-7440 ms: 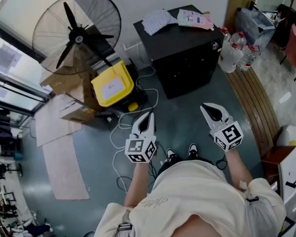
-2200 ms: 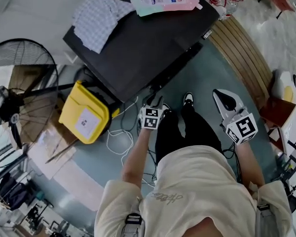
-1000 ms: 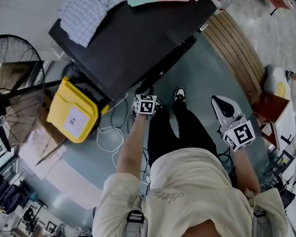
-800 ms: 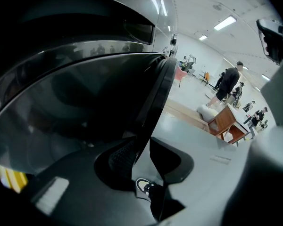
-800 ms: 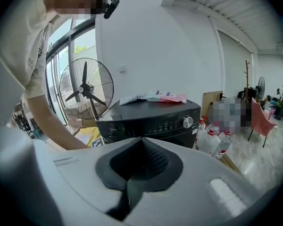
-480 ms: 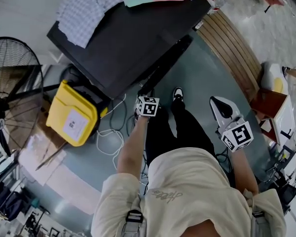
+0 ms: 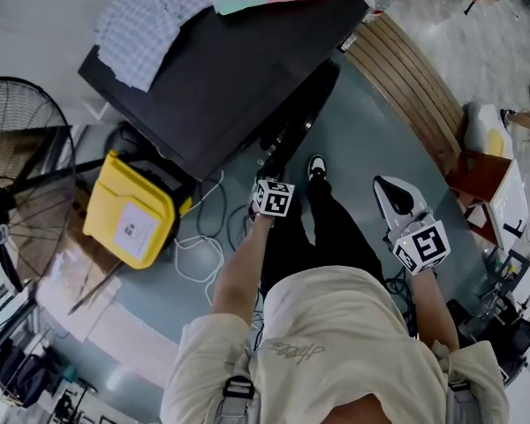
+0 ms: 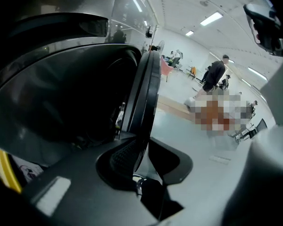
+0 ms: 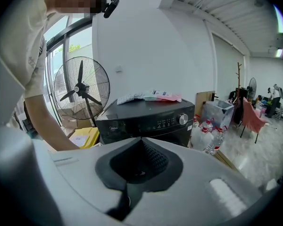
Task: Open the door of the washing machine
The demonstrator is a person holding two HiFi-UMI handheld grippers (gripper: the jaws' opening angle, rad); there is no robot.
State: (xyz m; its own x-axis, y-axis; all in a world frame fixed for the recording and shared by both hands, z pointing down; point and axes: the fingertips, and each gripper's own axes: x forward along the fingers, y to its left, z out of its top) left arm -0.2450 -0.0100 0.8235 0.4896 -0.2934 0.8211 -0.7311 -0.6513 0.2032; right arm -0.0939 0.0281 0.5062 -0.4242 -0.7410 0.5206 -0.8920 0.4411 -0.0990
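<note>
Head view: black box-shaped washing machine [image 7: 221, 69] with its round dark door [image 7: 305, 113] swung ajar. The left hand-held gripper [image 7: 267, 173] reaches the door's edge, and the right hand-held gripper [image 7: 387, 189] hangs well apart. Left gripper view — the left hand-held gripper [image 8: 141, 155], its jaws just closing, clamps the door [image 8: 146, 88] by its rim. Right gripper view — jaws together with nothing between them, facing the washing machine [image 9: 151, 119].
</note>
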